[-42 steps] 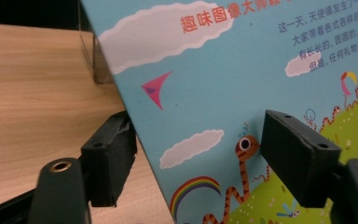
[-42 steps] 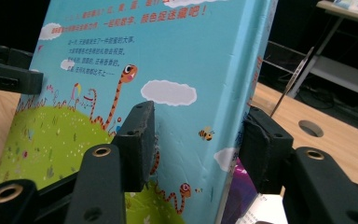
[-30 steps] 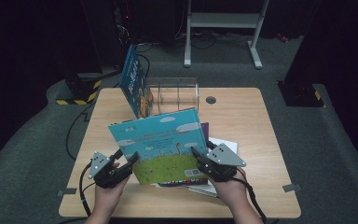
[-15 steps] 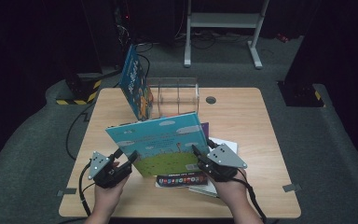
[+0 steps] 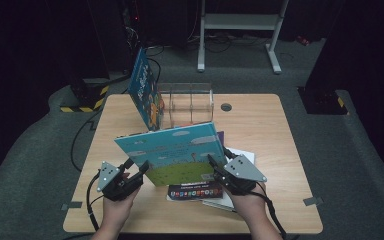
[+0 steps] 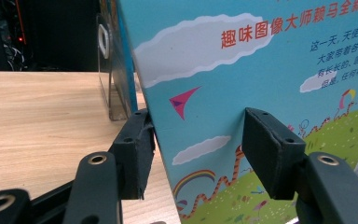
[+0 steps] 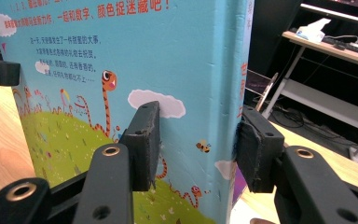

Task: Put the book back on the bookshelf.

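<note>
Blue picture book [image 5: 172, 152] tilted up, long axis across table [image 5: 260, 120].

Tilted up at frame centre over the bench [image 5: 280, 130], a blue-green picture book [image 5: 177, 152], flanked by left tongs [image 5: 139, 170] and right tongs [image 5: 215, 167] at its lower corners, above flat books [image 5: 200, 192], with a clear rack [image 5: 190, 102] and leaning book [image 5: 145, 90] behind.
</note>
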The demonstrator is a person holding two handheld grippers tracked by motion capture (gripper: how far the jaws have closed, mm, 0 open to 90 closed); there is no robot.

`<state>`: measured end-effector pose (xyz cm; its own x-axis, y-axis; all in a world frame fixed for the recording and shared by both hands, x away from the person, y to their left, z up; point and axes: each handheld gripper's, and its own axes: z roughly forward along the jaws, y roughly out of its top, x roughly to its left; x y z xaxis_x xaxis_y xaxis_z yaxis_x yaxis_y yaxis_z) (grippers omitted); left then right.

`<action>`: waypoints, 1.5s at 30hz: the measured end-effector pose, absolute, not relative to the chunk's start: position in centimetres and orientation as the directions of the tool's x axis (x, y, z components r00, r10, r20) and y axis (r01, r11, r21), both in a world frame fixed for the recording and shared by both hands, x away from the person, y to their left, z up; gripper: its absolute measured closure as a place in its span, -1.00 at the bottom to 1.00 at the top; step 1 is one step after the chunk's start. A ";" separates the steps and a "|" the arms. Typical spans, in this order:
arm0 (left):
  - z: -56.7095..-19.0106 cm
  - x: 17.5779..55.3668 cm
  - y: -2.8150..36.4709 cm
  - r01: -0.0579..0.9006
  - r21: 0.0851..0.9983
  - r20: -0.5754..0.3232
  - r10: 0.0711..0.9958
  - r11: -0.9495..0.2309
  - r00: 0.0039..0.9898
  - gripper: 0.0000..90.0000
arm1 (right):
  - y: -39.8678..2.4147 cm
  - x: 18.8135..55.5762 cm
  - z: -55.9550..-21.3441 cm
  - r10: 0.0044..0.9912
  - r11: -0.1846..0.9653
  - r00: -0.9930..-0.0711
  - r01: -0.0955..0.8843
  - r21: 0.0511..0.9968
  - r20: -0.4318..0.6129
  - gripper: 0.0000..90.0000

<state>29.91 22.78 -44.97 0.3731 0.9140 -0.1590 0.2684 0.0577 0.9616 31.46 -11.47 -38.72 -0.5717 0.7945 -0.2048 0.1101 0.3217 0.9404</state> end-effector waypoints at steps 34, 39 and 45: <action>-43.4 33.5 18.4 0.257 0.966 -0.094 0.884 -0.030 0.457 -0.01 | -15.6 31.4 -39.4 0.874 0.231 -0.461 0.119 0.966 -0.152 0.15; -43.6 34.3 18.5 0.259 0.966 -0.104 0.871 -0.028 0.480 -0.02 | -15.9 31.1 -39.7 0.876 0.224 -0.460 0.123 0.967 -0.145 0.20; -43.8 35.5 18.6 0.268 0.963 -0.121 0.862 -0.018 0.492 -0.03 | -16.1 30.4 -39.7 0.865 0.207 -0.485 0.119 0.971 -0.125 0.25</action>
<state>35.48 18.60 -43.76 0.4915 0.8625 -0.1207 0.2677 -0.0177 0.9633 30.41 -16.14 -39.66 -0.4850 0.8655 -0.1251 0.1193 0.2072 0.9710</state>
